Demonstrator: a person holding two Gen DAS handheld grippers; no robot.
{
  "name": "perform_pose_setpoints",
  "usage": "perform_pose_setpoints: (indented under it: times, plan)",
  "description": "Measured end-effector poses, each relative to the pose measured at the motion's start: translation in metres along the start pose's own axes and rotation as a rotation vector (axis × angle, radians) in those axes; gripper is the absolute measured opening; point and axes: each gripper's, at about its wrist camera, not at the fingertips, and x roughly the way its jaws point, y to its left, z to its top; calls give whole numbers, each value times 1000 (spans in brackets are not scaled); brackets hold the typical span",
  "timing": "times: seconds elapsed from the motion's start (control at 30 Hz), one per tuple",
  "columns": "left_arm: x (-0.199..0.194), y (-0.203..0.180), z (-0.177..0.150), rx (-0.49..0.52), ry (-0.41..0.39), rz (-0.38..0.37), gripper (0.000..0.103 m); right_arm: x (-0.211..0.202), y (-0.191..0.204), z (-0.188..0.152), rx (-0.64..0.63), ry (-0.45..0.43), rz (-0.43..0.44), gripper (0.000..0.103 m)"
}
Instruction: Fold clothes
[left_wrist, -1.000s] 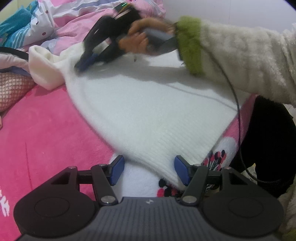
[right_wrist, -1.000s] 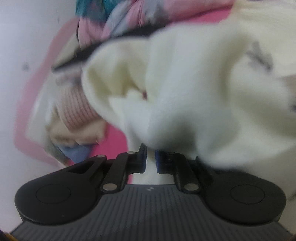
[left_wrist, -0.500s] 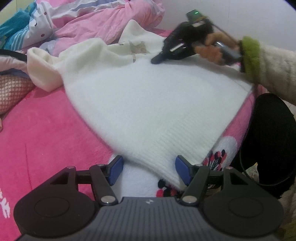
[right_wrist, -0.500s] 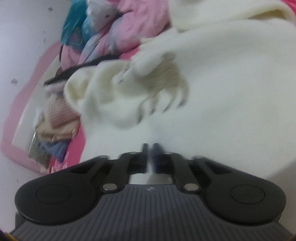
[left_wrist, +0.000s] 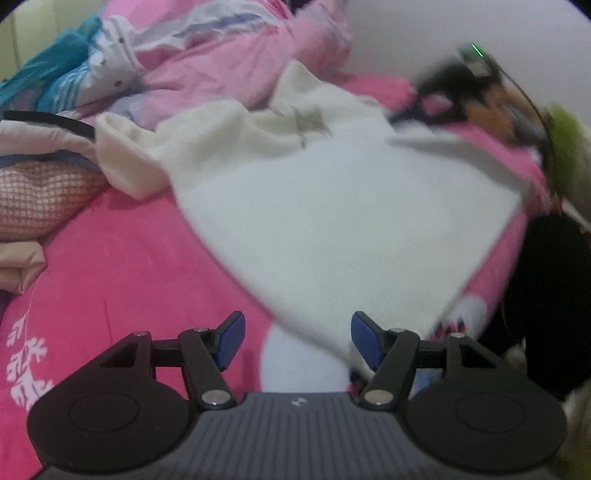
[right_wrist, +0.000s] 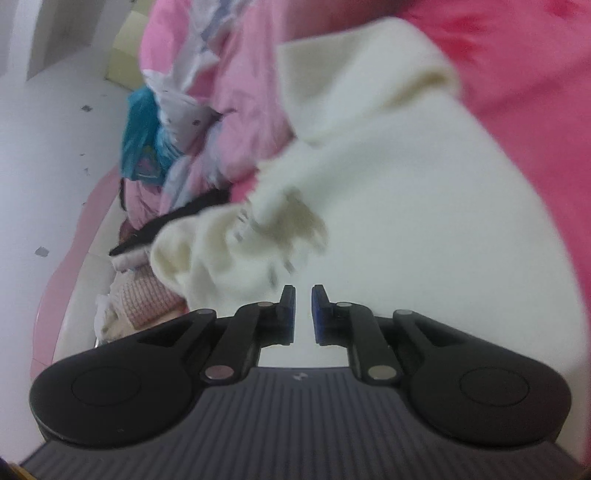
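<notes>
Right gripper (right_wrist: 303, 314) moved off white sweater (right_wrist: 424, 221), jaws opening, empty.

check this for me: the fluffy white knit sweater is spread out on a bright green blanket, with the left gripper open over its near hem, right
Not quite. The fluffy white knit sweater lies on a bright pink blanket, not a green one; the left wrist view shows it. The rest holds: the left gripper is open over the near hem.
</notes>
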Motion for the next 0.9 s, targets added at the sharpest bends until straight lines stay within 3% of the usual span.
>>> perform_pose_setpoints:
  times: [0.1, 0.13, 0.27, 0.4, 0.53, 0.67, 0.77, 0.9]
  plan:
    - [21, 9, 6, -72, 35, 34, 66, -18, -35, -5, 120, -53, -81, 2]
    - [24, 13, 6, -103, 46, 35, 68, -28, -46, -5, 194, -88, -71, 2]
    - [16, 27, 8, -175, 47, 77, 65, -64, -21, -13, 156, -184, -193, 14]
    - [-9, 42, 19, -198, -15, 137, 65, -70, 17, -23, 144, -173, -43, 21]
    - [-17, 59, 38, -259, -48, 175, 65, -33, 72, -31, 0, -122, 35, 28]
    - [-6, 64, 58, -240, -65, 244, 65, 21, 107, -35, -121, -56, 37, 31]
    - [10, 67, 69, -234, -58, 268, 65, 56, 115, -39, -162, -32, 22, 31]
    - [30, 71, 84, -236, -59, 279, 65, 76, 111, -43, -229, -78, 5, 32]
